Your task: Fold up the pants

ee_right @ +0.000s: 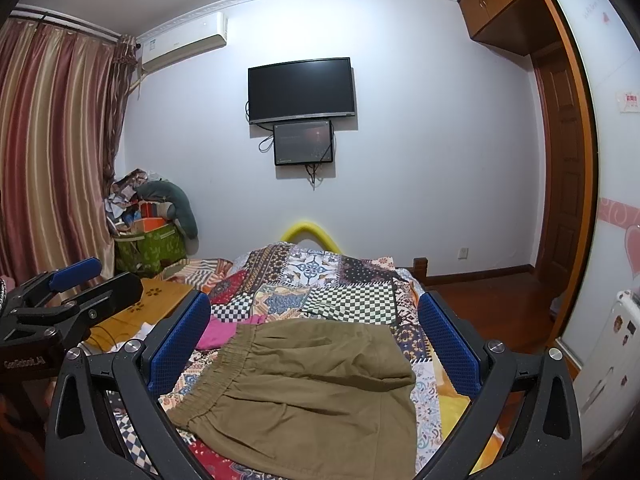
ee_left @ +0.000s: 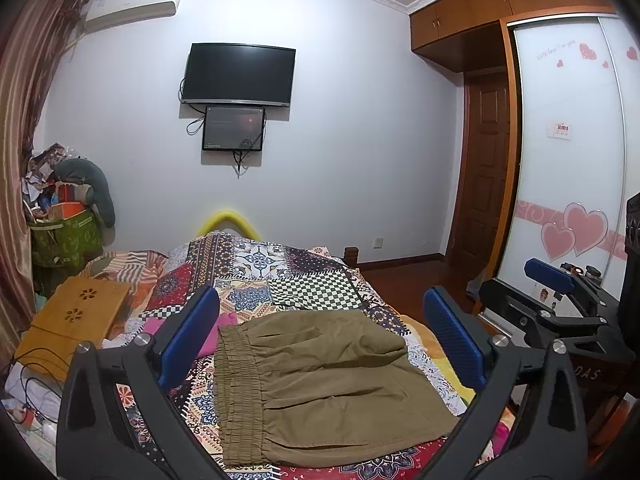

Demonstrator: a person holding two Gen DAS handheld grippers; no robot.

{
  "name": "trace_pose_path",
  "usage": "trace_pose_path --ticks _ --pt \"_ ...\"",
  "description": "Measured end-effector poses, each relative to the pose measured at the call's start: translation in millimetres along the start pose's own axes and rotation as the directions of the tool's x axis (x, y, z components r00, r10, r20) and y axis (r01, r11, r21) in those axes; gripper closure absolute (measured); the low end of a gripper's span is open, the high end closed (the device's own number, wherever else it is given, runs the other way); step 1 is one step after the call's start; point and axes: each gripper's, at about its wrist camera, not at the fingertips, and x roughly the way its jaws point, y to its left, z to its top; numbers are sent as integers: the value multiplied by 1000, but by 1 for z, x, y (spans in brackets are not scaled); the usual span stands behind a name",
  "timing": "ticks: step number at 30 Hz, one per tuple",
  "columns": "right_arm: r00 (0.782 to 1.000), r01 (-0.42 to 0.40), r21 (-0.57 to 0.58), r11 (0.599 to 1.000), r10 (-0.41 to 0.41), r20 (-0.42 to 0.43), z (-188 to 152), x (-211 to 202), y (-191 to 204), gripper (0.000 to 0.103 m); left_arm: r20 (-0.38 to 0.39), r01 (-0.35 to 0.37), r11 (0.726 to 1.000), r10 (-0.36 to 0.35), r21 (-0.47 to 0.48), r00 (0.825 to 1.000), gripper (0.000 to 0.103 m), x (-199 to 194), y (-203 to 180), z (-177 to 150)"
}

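Left wrist view shows the olive pants (ee_left: 316,384) lying folded flat on the patchwork bed (ee_left: 304,280), soft, light cloth best pinched at the thick elastic waistband (ee_left: 236,392), while left tool (ee_left: 324,340) and right tool (ee_right: 316,344) both gape wide, empty.

Item count: one pair of olive pants (ee_left: 320,384), folded, on one bed (ee_left: 304,280). One pink garment (ee_left: 228,336) beside the pants. Two screens on the wall: one large television (ee_left: 239,73), one smaller monitor (ee_left: 234,128). One wooden lap tray (ee_left: 76,316). My grippers: two, with two blue-padded fingers (ee_left: 188,336) each.
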Motion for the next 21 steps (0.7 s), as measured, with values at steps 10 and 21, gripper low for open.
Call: trace_pose_path --ticks 10,21 --pt "1000 -3 20 1000 3 -15 0 4 -3 0 -7 11 1000 -10 8 1000 0 2 2 -2" --pt "1000 5 18 1000 -4 -20 2 3 -5 0 -12 16 1000 -16 0 1000 0 4 2 -3"
